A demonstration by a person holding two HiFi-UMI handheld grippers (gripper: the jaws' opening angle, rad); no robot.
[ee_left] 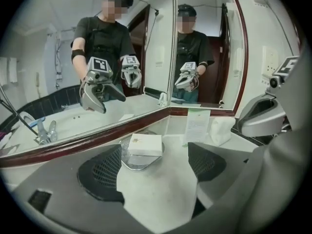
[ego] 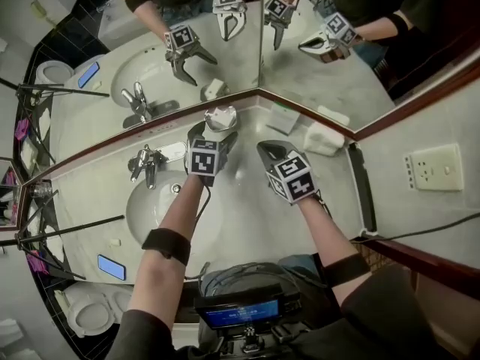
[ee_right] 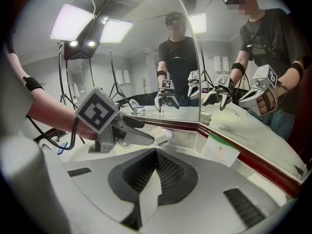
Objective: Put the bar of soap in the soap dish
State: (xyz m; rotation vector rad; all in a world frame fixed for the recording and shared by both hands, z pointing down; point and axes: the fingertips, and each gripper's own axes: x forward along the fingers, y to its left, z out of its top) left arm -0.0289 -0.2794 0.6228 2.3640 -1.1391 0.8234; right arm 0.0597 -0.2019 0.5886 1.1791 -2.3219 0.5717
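White boxed rectangular soap bar (ee_left: 145, 144) already lies in shiny metal dish (ee_left: 139, 167) at desk corner; left tool (ee_left: 156, 161) wide open, empty; right tool (ee_right: 156, 167) closed, empty. Bar prob. light, stiff, smooth: take long sides

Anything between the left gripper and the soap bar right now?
Nothing visible. The soap bar lies on the soap dish, with only bare counter between it and the open left gripper.

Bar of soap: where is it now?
In the left gripper view, left of centre, the bar of soap lies on the soap dish by the mirror corner, just beyond the open left gripper.
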